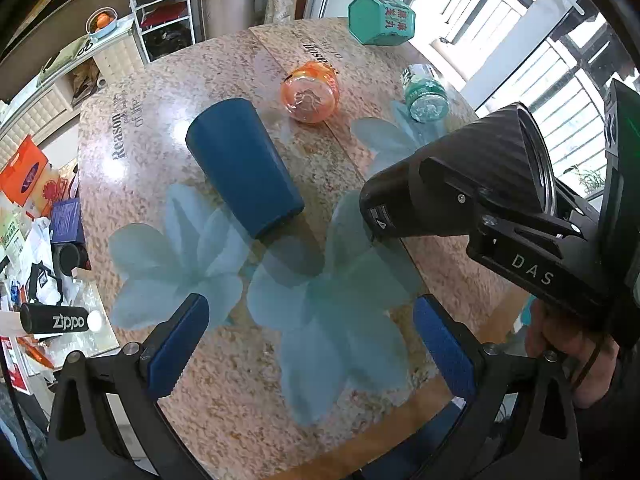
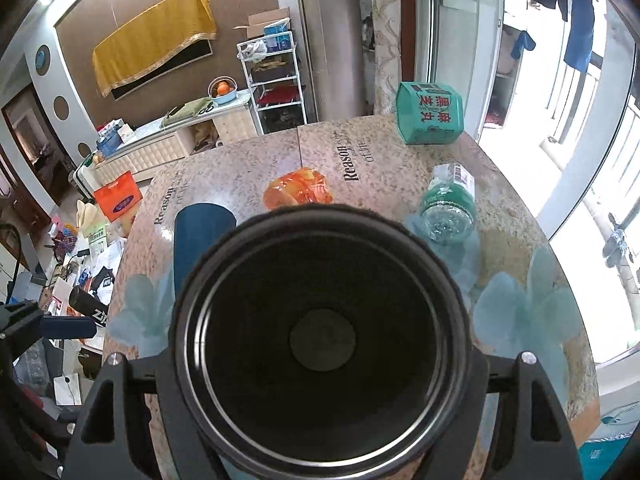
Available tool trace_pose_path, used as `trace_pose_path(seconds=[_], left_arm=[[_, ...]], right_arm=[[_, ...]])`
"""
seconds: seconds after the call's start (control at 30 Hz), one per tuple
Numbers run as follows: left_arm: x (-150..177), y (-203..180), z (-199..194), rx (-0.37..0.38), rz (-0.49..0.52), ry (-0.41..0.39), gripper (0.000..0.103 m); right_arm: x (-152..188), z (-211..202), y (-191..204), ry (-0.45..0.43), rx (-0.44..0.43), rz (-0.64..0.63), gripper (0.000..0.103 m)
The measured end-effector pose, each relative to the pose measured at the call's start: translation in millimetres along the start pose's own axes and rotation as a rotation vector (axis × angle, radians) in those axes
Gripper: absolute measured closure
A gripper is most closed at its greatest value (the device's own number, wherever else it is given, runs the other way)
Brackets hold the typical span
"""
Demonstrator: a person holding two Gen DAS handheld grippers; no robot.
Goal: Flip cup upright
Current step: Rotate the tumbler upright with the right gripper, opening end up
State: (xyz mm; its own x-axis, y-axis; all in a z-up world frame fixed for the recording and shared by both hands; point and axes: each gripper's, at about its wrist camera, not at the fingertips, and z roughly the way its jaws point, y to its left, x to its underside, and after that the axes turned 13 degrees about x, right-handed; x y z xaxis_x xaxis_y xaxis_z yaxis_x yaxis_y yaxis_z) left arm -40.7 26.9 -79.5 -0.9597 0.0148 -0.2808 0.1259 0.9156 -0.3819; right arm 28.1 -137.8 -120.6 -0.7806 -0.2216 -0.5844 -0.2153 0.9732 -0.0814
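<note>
My right gripper (image 1: pixel 472 200) is shut on a black carbon-pattern cup (image 1: pixel 460 168) and holds it tilted above the table, base low to the left, mouth up to the right. In the right wrist view the cup's open mouth (image 2: pixel 322 338) faces the camera and fills the middle, hiding the fingertips. A blue cup (image 1: pixel 242 168) lies on its side on the round table (image 1: pixel 240 380); it also shows in the right wrist view (image 2: pixel 196 240). My left gripper (image 1: pixel 308 344) is open and empty above the near part of the table, short of the blue cup.
An orange plastic jar (image 1: pixel 310 92) and a green-capped clear bottle (image 1: pixel 424 94) lie on the table. A green hexagonal tin (image 1: pixel 380 20) stands at the far edge. A cluttered lower table with a black Zippo can (image 1: pixel 56 322) is at the left.
</note>
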Motion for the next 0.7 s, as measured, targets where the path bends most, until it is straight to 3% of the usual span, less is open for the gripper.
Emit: trace_pose_path(seconds=[0.6,0.63,0.7], left_arm=[[-2,12,10,0.022,-0.010,0.026,0.000],[-2,13,10,0.019,-0.009,0.027,0.000],[-3,14,8,0.020,-0.009,0.024,0.000]], right_arm=[[-18,2,37,-0.012,0.028,-0.122,0.026],[-18,3,37,-0.008,0.024,-0.124,0.025],[-18,4,39,0.008,0.012,-0.124,0.013]])
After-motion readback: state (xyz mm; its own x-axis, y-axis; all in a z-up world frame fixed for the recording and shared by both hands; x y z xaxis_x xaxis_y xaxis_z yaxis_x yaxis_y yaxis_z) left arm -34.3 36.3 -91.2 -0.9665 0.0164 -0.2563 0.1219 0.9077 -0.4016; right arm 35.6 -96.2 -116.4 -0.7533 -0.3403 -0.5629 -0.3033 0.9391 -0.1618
